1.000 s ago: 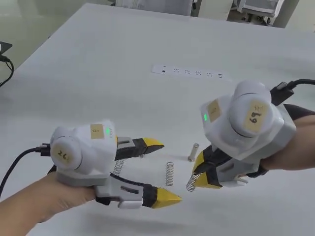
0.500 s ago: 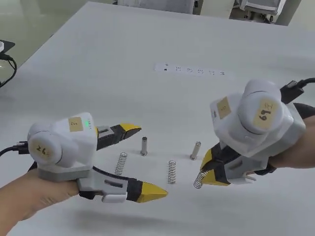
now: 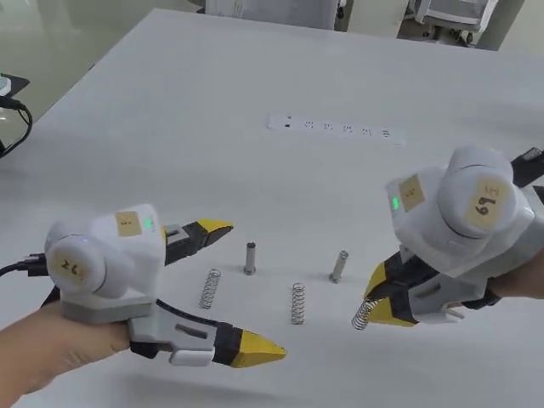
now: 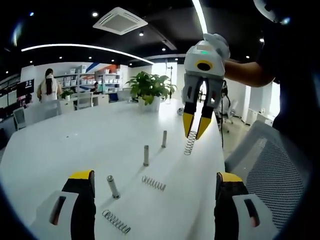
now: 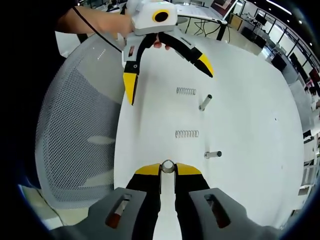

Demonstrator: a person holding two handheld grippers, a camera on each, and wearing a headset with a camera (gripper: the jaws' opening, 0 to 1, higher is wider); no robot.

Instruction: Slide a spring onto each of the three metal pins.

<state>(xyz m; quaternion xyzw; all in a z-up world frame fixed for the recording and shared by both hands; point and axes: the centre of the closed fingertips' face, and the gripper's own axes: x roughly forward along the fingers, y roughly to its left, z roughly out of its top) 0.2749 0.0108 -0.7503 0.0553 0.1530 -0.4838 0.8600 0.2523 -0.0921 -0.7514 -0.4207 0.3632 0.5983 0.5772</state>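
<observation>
**On the white table, near its front edge: one spring gripped, two loose, three pins standing**

The right gripper (image 3: 378,304) has its yellow tips pinched almost together on the upper end of the held spring (image 3: 364,313). In the right gripper view the coil's round end (image 5: 168,166) sits between the tips. The spring hangs at a slant. Whether its lower end touches the table (image 3: 170,102) cannot be told.

The left gripper (image 3: 248,289) is spread wide and has hold of nothing.

The left gripper view gives three pins upright in a row: far (image 4: 164,139), middle (image 4: 146,155) and nearest (image 4: 113,186), the last low between the jaws. From the head view two pins can be counted (image 3: 250,257) (image 3: 339,265). The left gripper's body covers the table on its near side.

Two loose springs lie flat near the pins (image 3: 209,289) (image 3: 297,303), apart from each other and from the pins.

Bare tabletop lies between the two grippers and runs back to the power strip (image 3: 331,127), well beyond the pins. The table's front edge passes just beside a mesh chair (image 5: 80,125). Both grippers are near that edge.
</observation>
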